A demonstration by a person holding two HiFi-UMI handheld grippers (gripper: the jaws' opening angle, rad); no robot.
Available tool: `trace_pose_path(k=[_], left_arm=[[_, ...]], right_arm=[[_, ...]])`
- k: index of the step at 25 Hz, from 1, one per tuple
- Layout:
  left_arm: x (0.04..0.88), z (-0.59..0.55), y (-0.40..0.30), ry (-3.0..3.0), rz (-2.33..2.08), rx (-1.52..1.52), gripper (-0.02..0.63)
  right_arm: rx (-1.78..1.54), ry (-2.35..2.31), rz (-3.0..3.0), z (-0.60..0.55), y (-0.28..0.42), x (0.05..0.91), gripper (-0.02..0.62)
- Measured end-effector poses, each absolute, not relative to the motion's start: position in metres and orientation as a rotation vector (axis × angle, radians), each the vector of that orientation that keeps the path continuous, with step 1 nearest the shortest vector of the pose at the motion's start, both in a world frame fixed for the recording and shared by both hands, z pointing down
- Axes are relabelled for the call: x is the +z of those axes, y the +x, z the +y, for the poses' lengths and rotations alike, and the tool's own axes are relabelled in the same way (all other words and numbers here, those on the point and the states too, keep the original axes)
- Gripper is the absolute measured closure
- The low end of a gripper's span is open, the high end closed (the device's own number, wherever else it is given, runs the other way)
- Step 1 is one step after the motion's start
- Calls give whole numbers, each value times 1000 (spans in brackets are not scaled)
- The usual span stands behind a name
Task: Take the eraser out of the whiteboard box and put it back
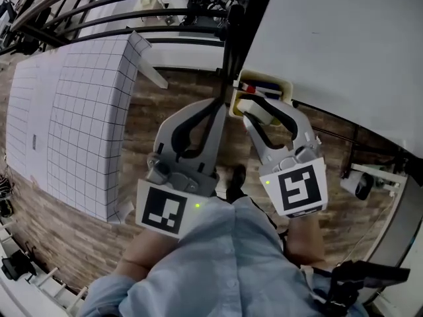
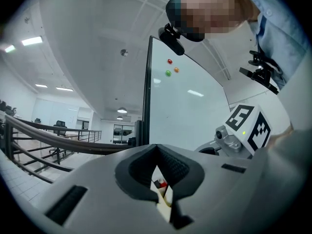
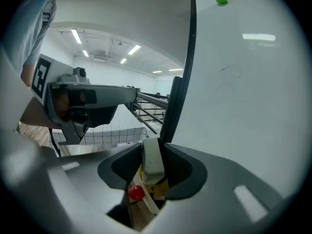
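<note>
Closest to you, your light-blue buttoned shirt (image 1: 225, 256) fills the bottom of the head view, and just beyond it sit the two white cubes with black square markers, one on each tool. Your left gripper (image 1: 220, 104) reaches forward with its dark ribbed pads brought together at the tips; the left gripper view shows nothing between them, only a thin slit lower down through which a bit of the box and something red can be seen. Your right gripper (image 1: 254, 107) lies just beside it, to its right, and its jaws are clamped on the cream-white rectangular eraser (image 3: 152, 160), which stands upright between the pads. The eraser is at the near end of the pale yellow open-topped whiteboard box (image 1: 285, 88), with its lower end down against the yellow of the box; whether it rests on the box floor or hangs just clear cannot be told. A red-capped marker (image 3: 136, 193) lies in the box just below the eraser. The box is fixed at the foot of the large white whiteboard (image 1: 330, 45), beside its black upright frame post (image 1: 241, 18), and a green round magnet (image 3: 222, 1) sits high on the board with a red and an orange one near it. Under everything runs a brown wood-plank floor (image 1: 172, 98). To your left stands a white table covered with a grid pattern (image 1: 86, 111), and beyond it run black metal railings (image 1: 165, 12).
</note>
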State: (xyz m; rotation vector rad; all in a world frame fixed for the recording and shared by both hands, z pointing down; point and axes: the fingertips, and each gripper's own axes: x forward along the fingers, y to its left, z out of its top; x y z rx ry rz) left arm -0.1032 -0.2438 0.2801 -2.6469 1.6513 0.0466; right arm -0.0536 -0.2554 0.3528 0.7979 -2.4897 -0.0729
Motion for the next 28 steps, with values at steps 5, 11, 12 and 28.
trace_pose_path(k=[5, 11, 12, 28], left_arm=[[293, -253, -114, -2679, 1658, 34, 607], [304, -260, -118, -2708, 1651, 17, 607], [305, -261, -118, -2714, 1646, 13, 607], [263, -235, -84, -2665, 1565, 46, 607]], right_arm=[[-25, 791, -2455, -264, -62, 374, 453], [40, 760, -2413, -268, -65, 400, 443], [41, 762, -2417, -268, -66, 400, 443], [53, 891, -2644, -248, -38, 324, 499]])
